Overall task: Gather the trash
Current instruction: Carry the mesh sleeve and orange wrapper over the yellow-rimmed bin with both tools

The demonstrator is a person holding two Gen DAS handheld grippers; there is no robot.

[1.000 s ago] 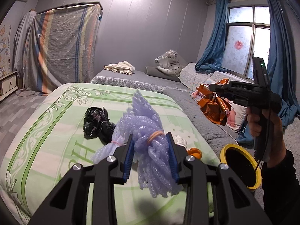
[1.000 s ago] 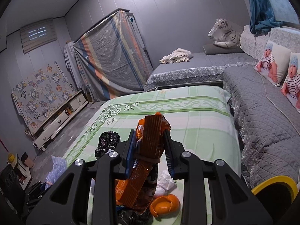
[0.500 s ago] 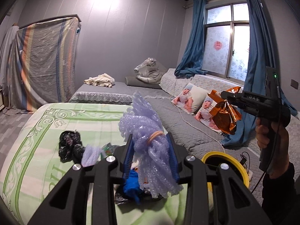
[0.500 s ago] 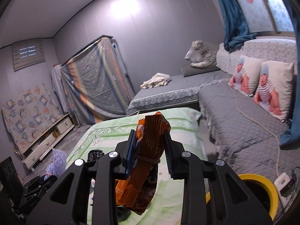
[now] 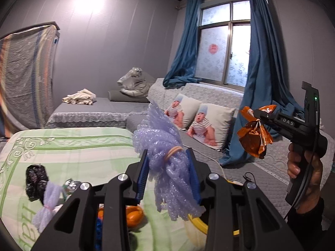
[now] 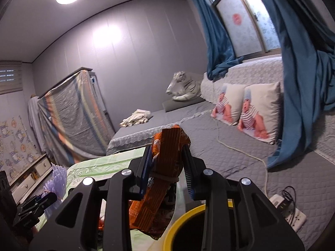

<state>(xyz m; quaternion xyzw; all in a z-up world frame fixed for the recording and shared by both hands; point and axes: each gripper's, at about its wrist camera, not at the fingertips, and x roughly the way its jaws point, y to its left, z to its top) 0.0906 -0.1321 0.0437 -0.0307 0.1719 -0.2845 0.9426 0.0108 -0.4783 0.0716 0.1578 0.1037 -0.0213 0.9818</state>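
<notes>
My left gripper [image 5: 167, 175] is shut on a lilac bubble-wrap bundle [image 5: 165, 146] tied with a tan rubber band. It hangs above the green bedcover [image 5: 73, 146]. My right gripper [image 6: 166, 167] is shut on an orange foil snack wrapper [image 6: 167, 156]. In the left wrist view that right gripper [image 5: 256, 116] shows at the right, held by a hand [image 5: 303, 167], the orange wrapper [image 5: 254, 138] dangling from it. A yellow-rimmed bin [image 6: 180, 226] sits low in the right wrist view, just below the wrapper; its rim [image 5: 197, 222] peeks out under the bubble wrap.
On the bedcover lie a black crumpled bag [image 5: 35, 179], a tied lilac wrap [image 5: 47, 205], a silver foil scrap [image 5: 71, 185] and an orange peel [image 5: 133, 216]. A grey quilted sofa [image 6: 240, 156] carries two baby-print pillows [image 6: 247, 108], a cord and a power strip [image 6: 289, 211].
Both grippers have swung to the right, away from the bedcover and toward the sofa and window, each still holding its trash. The yellow bin now sits directly under them.
</notes>
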